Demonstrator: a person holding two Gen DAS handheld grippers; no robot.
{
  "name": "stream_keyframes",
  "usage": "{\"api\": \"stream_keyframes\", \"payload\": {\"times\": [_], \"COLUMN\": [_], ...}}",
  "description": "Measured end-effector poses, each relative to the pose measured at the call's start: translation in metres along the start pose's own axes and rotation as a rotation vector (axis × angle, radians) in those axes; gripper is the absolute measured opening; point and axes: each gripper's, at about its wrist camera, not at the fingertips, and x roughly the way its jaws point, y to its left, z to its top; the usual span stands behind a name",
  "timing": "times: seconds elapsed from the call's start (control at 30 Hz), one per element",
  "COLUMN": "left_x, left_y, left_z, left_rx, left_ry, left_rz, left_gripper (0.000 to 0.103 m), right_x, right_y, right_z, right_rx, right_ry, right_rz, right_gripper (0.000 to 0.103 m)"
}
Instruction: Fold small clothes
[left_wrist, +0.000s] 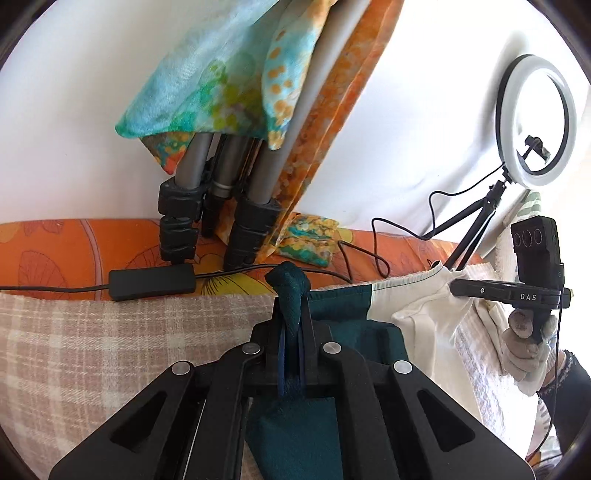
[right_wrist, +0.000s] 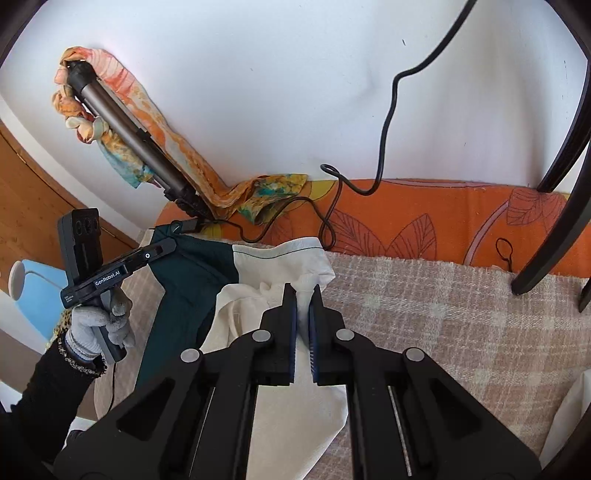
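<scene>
A small garment, half dark teal (left_wrist: 351, 328) and half cream (left_wrist: 417, 314), hangs stretched between my two grippers above the plaid blanket (left_wrist: 110, 332). My left gripper (left_wrist: 290, 295) is shut on a bunched teal corner of it. In the right wrist view the teal half (right_wrist: 192, 266) is at the left and the cream half (right_wrist: 280, 266) in the middle. My right gripper (right_wrist: 303, 291) has its jaws nearly closed on a fold of the cream cloth. The left gripper shows there (right_wrist: 171, 242), pinching the teal corner.
A tripod with grey legs (left_wrist: 221, 177) draped in a patterned scarf (left_wrist: 221, 74) stands at the back on an orange leaf-print cover (left_wrist: 74, 243). A black power box (left_wrist: 151, 282) and cables lie there. A ring light (left_wrist: 535, 118) stands at the right. Dark stand legs (right_wrist: 554, 184) stand at the far right.
</scene>
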Motion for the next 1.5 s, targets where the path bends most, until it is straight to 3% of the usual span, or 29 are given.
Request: {"api": "stream_keyframes", "payload": {"times": [0.23,0.47,0.7,1.0,1.17,1.33,1.5], "left_x": [-0.060,-0.114,-0.162,-0.184,-0.188,-0.196,-0.213], "left_y": [-0.036,-0.074,-0.090,-0.100,-0.115,-0.121,-0.120], "left_z": [-0.026,-0.070,-0.140,-0.235,-0.249,-0.261,-0.275], "left_rx": [0.060,0.101,0.112,0.144,0.243,0.273,0.271], "left_ry": [-0.027,-0.027,-0.001,0.079,0.094,0.098,0.132], "left_rz": [0.010,0.005,0.007,0.028,0.076,0.100,0.088], "left_gripper": [0.003,0.003,0.003,0.003,0.005,0.008,0.009], "right_x": [-0.053,-0.095,-0.113,-0.121,-0.127,-0.135,-0.147], "right_y": [0.060,0.096,0.122,0.126,0.132,0.136,0.142], "right_z": [-0.027,-0.087,-0.169,-0.269,-0.288,-0.295,-0.307], "right_rx": [-0.087,-0.091,-0.085,-0.050,-0.102,-0.163,-0.226], "right_ry": [-0.021,-0.006,0.026,0.044,0.027,0.004,0.026], "right_rz": [-0.012,-0.007,0.008,-0.004,-0.062,-0.134,-0.139], "right_gripper": [0.007,0.007,0.007,0.007,0.007,0.007,0.007]}}
